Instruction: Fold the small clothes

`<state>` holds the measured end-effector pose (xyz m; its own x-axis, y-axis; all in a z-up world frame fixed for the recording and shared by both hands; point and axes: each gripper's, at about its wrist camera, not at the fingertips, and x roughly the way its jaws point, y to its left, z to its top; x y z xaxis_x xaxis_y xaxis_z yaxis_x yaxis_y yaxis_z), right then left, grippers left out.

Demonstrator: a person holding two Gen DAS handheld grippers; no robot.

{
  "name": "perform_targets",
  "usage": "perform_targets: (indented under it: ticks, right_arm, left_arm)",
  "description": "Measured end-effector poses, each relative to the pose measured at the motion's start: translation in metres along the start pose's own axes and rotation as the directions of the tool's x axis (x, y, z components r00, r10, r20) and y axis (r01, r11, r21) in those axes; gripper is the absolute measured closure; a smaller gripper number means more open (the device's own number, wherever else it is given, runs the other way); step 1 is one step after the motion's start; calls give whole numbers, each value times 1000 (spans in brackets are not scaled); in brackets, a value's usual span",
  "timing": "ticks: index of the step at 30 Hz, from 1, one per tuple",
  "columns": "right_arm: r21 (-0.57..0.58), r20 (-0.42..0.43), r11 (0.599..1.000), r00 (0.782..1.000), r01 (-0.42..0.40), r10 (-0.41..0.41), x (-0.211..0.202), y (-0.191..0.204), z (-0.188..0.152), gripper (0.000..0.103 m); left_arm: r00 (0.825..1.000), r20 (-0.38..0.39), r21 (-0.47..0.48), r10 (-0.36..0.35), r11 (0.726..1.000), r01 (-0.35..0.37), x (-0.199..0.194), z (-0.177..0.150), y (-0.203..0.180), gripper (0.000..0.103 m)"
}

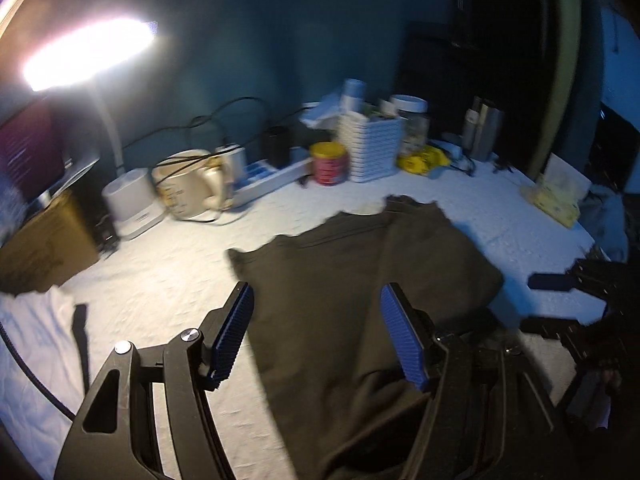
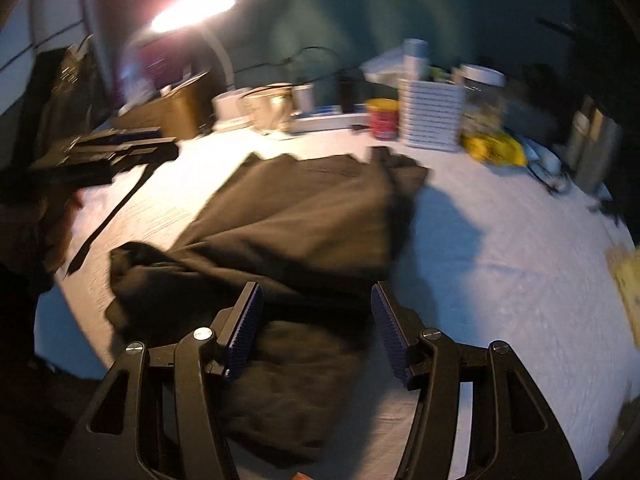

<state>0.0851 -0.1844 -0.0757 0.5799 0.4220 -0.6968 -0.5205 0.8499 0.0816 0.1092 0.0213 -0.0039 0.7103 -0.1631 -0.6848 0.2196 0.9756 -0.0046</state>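
The left gripper [image 1: 318, 336] holds its jaws apart with nothing pinched between the blue ribbed pads; the dark garment [image 1: 360, 280] shows through the gap, lying below them. The right gripper [image 2: 316, 330] is likewise released, its jaws spread above a bunched fold of the same garment [image 2: 304, 224], with no cloth caught in them.

The garment, dark brown or black, lies partly spread on the white textured cover of the counter [image 1: 168, 276]; its far half is flat and its near half rumpled into a heap. In the left wrist view the right gripper [image 1: 560, 282] shows at the right edge, beside the garment. In the right wrist view the left gripper [image 2: 116, 148] shows at the left, above the counter.

Along the back of the counter stand a cream kettle [image 1: 188, 186], a red tin with a yellow lid [image 1: 330, 162], a white slatted basket [image 1: 374, 146], a clear jar with a white lid [image 1: 412, 120] and a yellow packet [image 1: 424, 158]. A bright lamp [image 1: 88, 52] glares from the upper left. Both views are blurred.
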Motion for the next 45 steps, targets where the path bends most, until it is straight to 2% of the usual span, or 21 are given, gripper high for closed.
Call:
perform_targets:
  ticks: [6,12,16,19,21,26,28,29,30,32,33,40,45]
  right_arm:
    - [90,17,995,999,46,-47,-2,-50,-10,43]
    - [176,20,982,997,65,-70,-3,-93,-20,43]
    - [234,25,970,997,68,-76,-2,-115,-25,43]
    - [264,24,963,997,60,-69,-1,-125,-31,43]
    - [272,19,961,998,57,-65,0,-129,-34,43]
    - [290,5,956,999,48,-51,6,-134,-41,43]
    - [296,1,954,999,42,-44,8,-134,-41,43]
    - [302,2,953,999,30,-32,9,-135,-41,43]
    - [306,3,952,1000,22,-24,9,-135,-40,43]
    - [304,10,953,1000,14,-18,7,-133,-38,43]
    - [302,10,953,1000,15,-19,7,-133,-37,43]
    - [287,-9,957,1000,32,-30,16,-125,-28,43]
    - [262,-17,965,1000,18,-14,27,-108,-16,43]
  left_arm:
    - [999,-9,56,-49,997,49,14,16,-49,37]
    - [991,-96,162,-89,981,103,39,23,-104,37]
    - [978,-176,259,-113,953,157,55,17,-140,37]
    - [967,-238,351,-86,921,168,69,5,-162,37]
    - [960,-272,376,-67,911,170,79,-1,-167,37]
    - [952,-305,447,35,888,111,101,-16,-164,37]
    - [952,-305,441,23,890,120,101,-19,-160,38]
    - [953,-301,436,13,891,126,101,-19,-158,49]
    - [953,-304,430,9,893,129,101,-19,-155,67]
    - [952,-308,410,3,903,129,101,-19,-146,83]
    - [952,-305,392,-5,910,131,100,-17,-140,88]
    - [980,-198,280,4,959,53,80,-1,-88,90]
    - [991,-135,168,8,986,15,78,5,-43,90]
